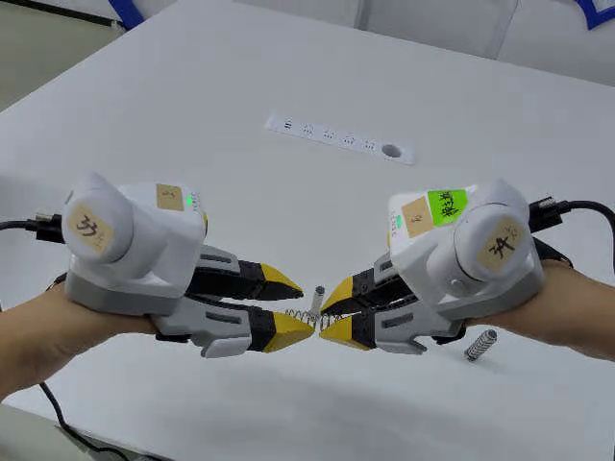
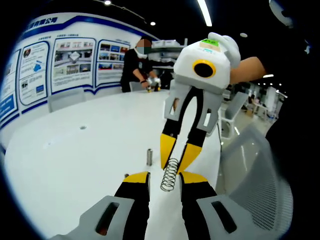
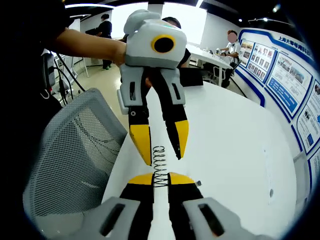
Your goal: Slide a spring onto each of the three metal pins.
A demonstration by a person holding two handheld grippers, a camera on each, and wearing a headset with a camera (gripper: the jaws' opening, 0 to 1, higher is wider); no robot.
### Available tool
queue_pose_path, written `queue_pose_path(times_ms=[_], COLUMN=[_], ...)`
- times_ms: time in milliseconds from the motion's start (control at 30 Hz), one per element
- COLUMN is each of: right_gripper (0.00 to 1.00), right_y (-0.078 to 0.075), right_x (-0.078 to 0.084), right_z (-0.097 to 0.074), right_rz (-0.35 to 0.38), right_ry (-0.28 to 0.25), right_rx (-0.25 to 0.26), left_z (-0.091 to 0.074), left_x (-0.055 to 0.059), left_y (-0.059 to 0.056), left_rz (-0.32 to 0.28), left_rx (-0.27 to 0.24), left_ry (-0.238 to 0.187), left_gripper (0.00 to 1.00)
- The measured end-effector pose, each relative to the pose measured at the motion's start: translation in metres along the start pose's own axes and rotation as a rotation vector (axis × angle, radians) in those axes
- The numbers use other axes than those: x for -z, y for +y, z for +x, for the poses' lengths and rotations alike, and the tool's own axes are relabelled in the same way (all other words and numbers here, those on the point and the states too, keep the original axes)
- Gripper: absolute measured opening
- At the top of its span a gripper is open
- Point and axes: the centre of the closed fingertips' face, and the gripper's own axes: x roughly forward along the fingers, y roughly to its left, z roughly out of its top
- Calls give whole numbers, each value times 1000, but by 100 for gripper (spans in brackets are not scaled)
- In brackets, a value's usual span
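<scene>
Over white table [image 1: 288,77], thin coiled-wire spring [image 3: 160,167]: right gripper [image 3: 160,181] pinches it (yellow tips), left gripper [image 1: 306,305] wide.

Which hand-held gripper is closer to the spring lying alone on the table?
Right. The loose spring lies just beside the right hand-held gripper; the left hand-held gripper is farther off, on its other side.
</scene>
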Motion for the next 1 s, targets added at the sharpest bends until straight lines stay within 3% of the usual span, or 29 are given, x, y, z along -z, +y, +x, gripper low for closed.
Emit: queue_pose_path(times_ms=[433, 933, 1000], right_gripper=[10, 12, 17], right_y=[5, 4, 4], right_x=[-6, -10, -8], right_z=[-2, -7, -8], right_rz=[-31, -46, -38], right_ry=[-21, -44, -44], right_rx=[-22, -2, -1], left_z=[4, 3, 3], left_x=[9, 2, 2], left_y=[-10, -12, -12], left_rz=[21, 94, 96], left_rx=[38, 58, 61], left_ry=[43, 19, 20], left_gripper=[15, 10, 10])
